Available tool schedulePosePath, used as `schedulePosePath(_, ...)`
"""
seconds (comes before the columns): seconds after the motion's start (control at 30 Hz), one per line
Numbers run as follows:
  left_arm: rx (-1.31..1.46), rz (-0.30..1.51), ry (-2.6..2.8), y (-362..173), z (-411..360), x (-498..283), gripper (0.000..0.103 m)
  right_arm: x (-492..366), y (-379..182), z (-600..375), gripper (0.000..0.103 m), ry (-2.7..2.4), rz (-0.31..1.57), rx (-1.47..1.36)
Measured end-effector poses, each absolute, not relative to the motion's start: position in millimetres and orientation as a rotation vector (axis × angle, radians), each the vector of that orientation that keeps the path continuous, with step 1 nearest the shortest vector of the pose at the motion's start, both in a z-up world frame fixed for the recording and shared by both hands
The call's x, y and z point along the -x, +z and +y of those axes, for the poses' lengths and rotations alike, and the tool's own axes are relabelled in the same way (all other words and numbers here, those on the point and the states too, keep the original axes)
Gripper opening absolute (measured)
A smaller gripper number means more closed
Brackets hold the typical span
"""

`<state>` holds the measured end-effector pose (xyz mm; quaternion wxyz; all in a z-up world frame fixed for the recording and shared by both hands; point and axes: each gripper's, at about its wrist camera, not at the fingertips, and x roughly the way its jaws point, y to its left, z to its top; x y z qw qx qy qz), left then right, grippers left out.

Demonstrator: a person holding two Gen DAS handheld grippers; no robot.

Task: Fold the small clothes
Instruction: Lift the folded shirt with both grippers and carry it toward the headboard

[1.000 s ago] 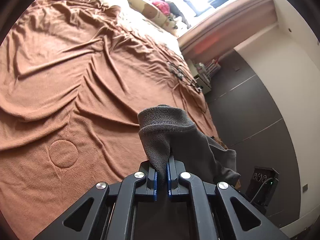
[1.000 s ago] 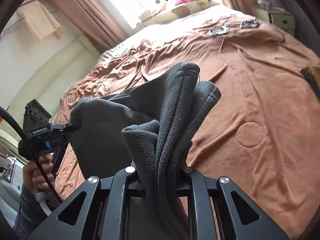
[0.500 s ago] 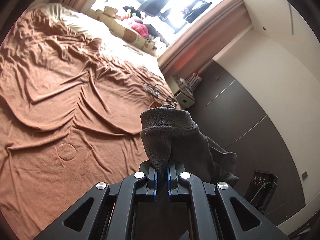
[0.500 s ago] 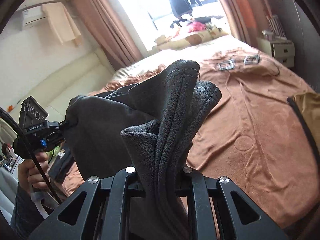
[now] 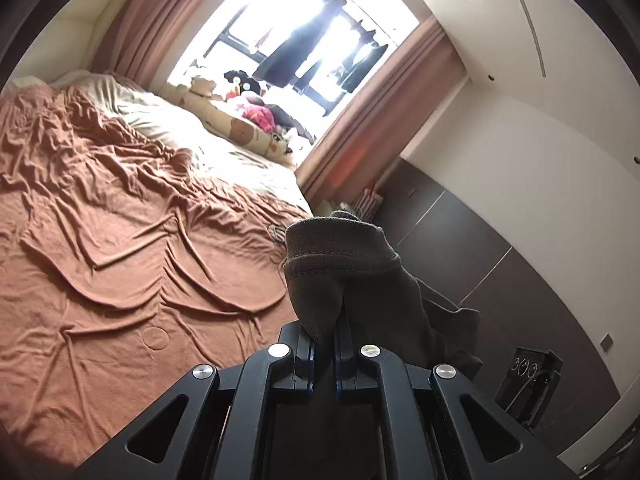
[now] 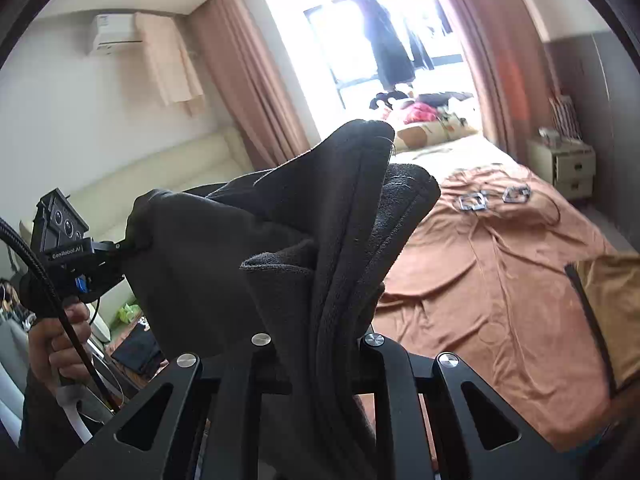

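A dark grey fleece garment (image 5: 340, 268) hangs in the air between my two grippers, above the near edge of the bed. My left gripper (image 5: 324, 344) is shut on one hemmed corner of it. My right gripper (image 6: 320, 356) is shut on a thick bunch of its other side (image 6: 344, 216). In the right wrist view the cloth stretches left to my left gripper (image 6: 120, 246), held in a hand. The right gripper's fingertips are hidden by the cloth.
A bed with a wrinkled brown blanket (image 5: 120, 248) lies ahead and below. Two metal frames (image 6: 492, 198) and a cable lie on its far part. A tan garment (image 6: 608, 304) lies at the bed's right edge. Pillows and toys (image 5: 240, 120) sit by the window. A nightstand (image 6: 564, 164) stands beside the bed.
Both grippers have lifted and tilted upward with the grey garment. The window and walls now fill more of both views, and the bed sits lower.
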<state>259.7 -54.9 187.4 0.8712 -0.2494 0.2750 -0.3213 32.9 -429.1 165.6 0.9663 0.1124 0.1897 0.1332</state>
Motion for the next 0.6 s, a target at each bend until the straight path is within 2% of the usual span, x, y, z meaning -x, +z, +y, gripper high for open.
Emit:
schedulePosePath(0.37,0.57,0.482,-0.574,199.8,46.1,-244.8,0.006,-39.3,180.3,-354.4,0.011,0.383,0.365,-0.125)
schedulePosePath(0.6,0.603,0.442,-0.484,194.7,119.8,-244.8,0.006,-77.5,174.2,-311.1,0.011,0.455,0.371,-0.08)
